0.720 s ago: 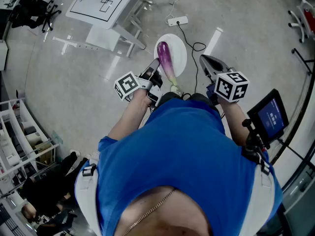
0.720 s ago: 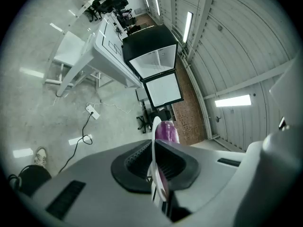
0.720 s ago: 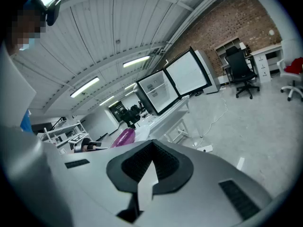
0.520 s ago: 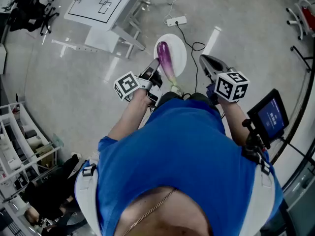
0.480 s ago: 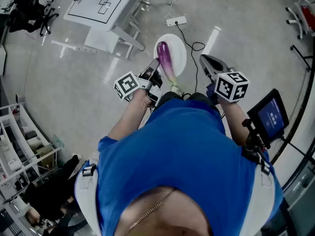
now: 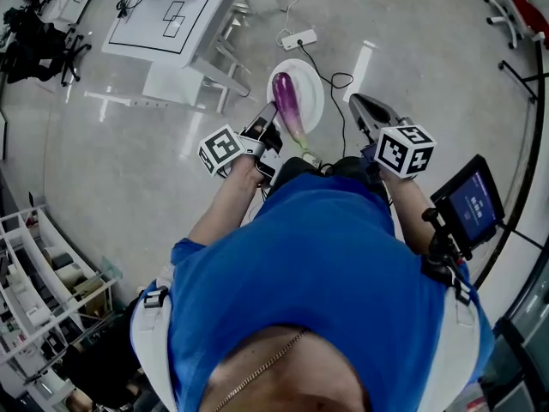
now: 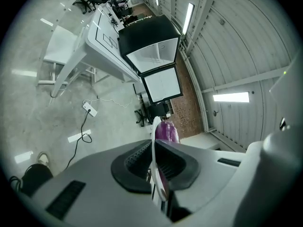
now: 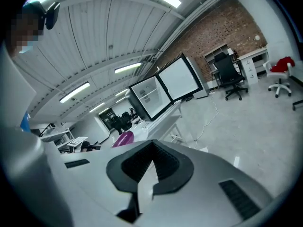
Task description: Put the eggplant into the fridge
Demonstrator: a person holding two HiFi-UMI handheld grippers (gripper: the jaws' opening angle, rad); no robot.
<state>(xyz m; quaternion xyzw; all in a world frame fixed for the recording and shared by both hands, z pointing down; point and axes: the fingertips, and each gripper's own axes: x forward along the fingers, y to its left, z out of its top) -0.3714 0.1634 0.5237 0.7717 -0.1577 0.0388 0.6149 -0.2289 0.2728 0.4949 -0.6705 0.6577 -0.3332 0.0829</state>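
The black 2-door fridge [image 7: 150,41] stands open ahead of us across the grey floor [image 6: 129,161], well apart from both grippers - its pale inside faces us.

The round white plate [image 6: 314,88] hangs out in front of our body, carried by its near rim alone. On it lies the glossy purple eggplant [image 6: 288,101], along the plate's left half. Its long axis runs from the near rim toward the far rim, green stem end nearest us, so it points away from the jaws and roughly toward the fridge.

Our left gripper [image 6: 269,120] has its jaws nearly together, pinched on the plate's near-left rim; in its own view the rim stands edge-on between the pads, with the eggplant just beyond them. It grips the plate, not the eggplant.

Our right gripper [image 6: 359,106] hovers just beside the plate's right edge, apart from it, jaws closed on nothing.

We judge the left side carries the load - the plate must stay level on the way to the fridge, or the eggplant may roll off.
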